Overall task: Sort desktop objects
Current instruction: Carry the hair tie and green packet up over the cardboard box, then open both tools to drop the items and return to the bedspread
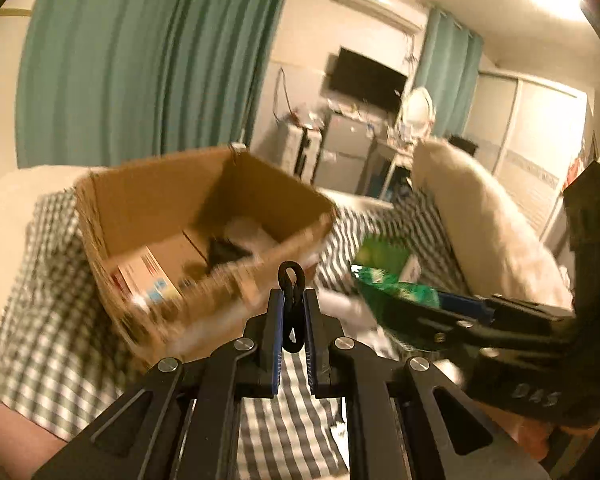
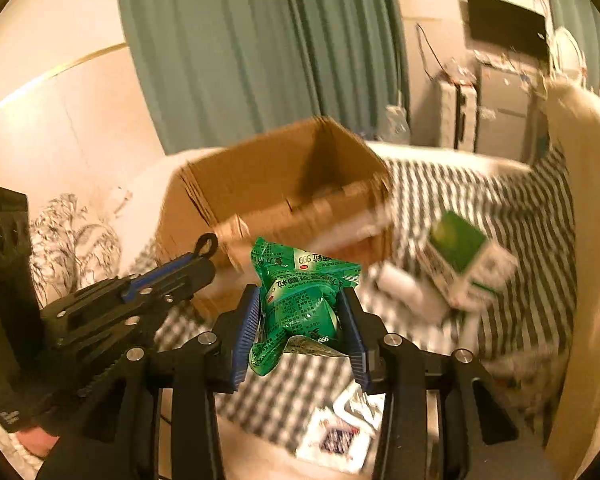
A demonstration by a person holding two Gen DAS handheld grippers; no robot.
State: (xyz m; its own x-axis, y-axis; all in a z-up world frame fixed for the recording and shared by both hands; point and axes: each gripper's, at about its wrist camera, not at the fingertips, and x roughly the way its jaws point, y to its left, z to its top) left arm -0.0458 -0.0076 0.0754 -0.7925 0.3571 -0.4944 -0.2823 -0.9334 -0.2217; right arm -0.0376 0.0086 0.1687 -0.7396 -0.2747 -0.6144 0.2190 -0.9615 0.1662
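**Both grippers loaded, box ahead**

Your left gripper point(image 1: 293, 300) is pinched tight on a thin black loop point(image 1: 291, 280) that pokes up past the fingertips. Your right gripper point(image 2: 303, 300) is clamped on a crumpled green packet point(image 2: 300, 304), jaws partly apart around its bulk. The open cardboard box point(image 1: 172, 200) sits just ahead on the checked bedcover point(image 1: 48, 320), with a small printed carton point(image 1: 148, 284) and dark and white items inside, blurred. Right of the box: a green-and-white carton point(image 2: 460, 256) and a white tube-like item point(image 2: 404, 288) lying loose. Flat sachets point(image 2: 340, 432) lie under your right gripper. A cream pillow point(image 1: 480, 224) borders the right side.
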